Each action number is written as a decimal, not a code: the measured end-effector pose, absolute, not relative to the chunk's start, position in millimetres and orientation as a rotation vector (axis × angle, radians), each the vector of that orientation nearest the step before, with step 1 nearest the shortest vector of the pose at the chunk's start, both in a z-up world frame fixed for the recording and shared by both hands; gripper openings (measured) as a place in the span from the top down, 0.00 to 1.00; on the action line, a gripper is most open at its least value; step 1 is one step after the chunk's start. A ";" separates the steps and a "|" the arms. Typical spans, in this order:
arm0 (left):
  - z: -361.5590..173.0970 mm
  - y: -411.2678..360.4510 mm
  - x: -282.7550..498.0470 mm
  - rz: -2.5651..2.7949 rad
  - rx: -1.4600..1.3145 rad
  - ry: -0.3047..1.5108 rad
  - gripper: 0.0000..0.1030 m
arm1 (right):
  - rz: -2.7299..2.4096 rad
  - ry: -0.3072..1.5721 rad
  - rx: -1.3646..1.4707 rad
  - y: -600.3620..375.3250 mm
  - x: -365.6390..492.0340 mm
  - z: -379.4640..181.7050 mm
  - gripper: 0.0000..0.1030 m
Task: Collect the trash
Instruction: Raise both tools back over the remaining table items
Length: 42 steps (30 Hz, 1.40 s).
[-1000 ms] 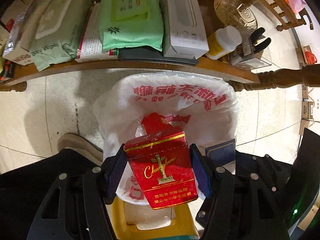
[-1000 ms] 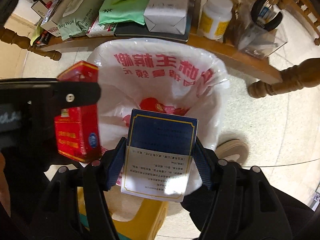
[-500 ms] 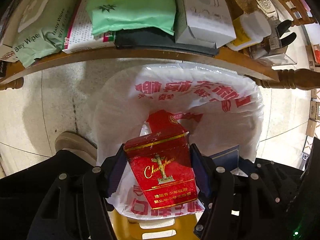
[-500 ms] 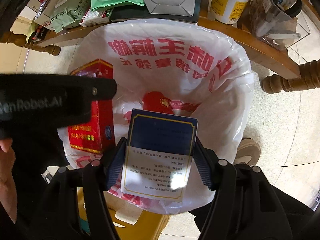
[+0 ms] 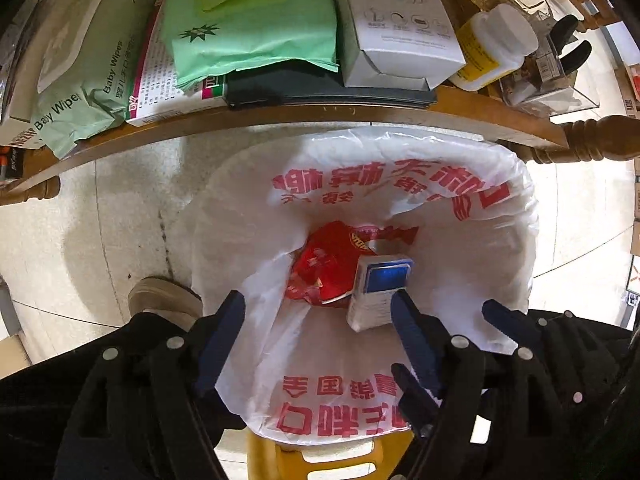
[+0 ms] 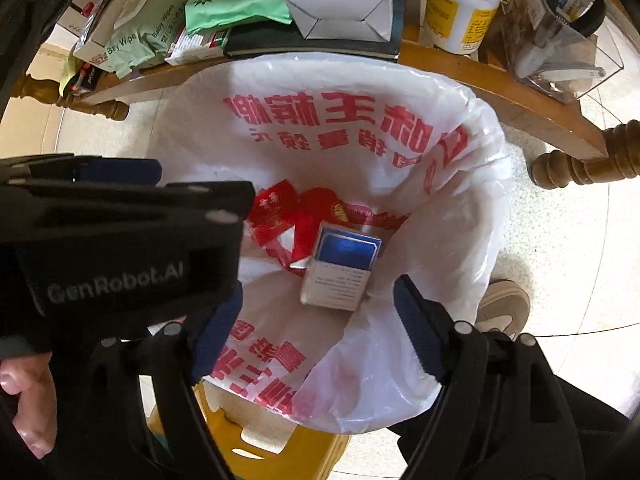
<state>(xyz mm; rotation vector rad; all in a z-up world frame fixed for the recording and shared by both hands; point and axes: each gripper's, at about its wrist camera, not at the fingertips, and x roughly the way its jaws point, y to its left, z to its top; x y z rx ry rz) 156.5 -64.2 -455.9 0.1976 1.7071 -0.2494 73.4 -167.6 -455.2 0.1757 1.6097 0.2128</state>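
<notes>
A bin lined with a white plastic bag with red print (image 5: 400, 184) (image 6: 344, 120) stands on the floor below a wooden table. Inside lie a blue-and-white carton (image 5: 378, 292) (image 6: 340, 270) and a red cigarette pack (image 5: 320, 272) (image 6: 272, 212) beside other red packaging. My left gripper (image 5: 316, 320) is open and empty above the bin's near rim. My right gripper (image 6: 318, 312) is open and empty above the bin, just right of the left gripper's body (image 6: 120, 248).
The wooden table edge (image 5: 320, 108) carries wipes packs (image 5: 252, 28), a white box (image 5: 396, 28), a pill bottle (image 5: 496, 48) and a clear holder with tools (image 6: 568, 40). A shoe (image 5: 160, 300) (image 6: 504, 304) rests on the tiled floor beside the bin. A yellow stool (image 6: 256, 432) sits below.
Both grippers opened. The red pack dropped from the left gripper and the blue-and-white carton from the right; both now lie in the bag.
</notes>
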 end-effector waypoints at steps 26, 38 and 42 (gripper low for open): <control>-246.6 -25.2 80.3 -0.314 0.434 1.442 0.18 | 0.373 1.420 0.054 -177.4 11.2 -262.9 0.16; -25.5 -34.7 155.1 -0.326 0.326 1.241 0.08 | 0.295 1.175 0.022 -253.2 104.0 -53.4 0.14; 11.5 -51.5 176.8 -0.353 0.356 1.218 0.07 | 0.306 1.116 0.010 -265.2 140.5 -1.9 0.13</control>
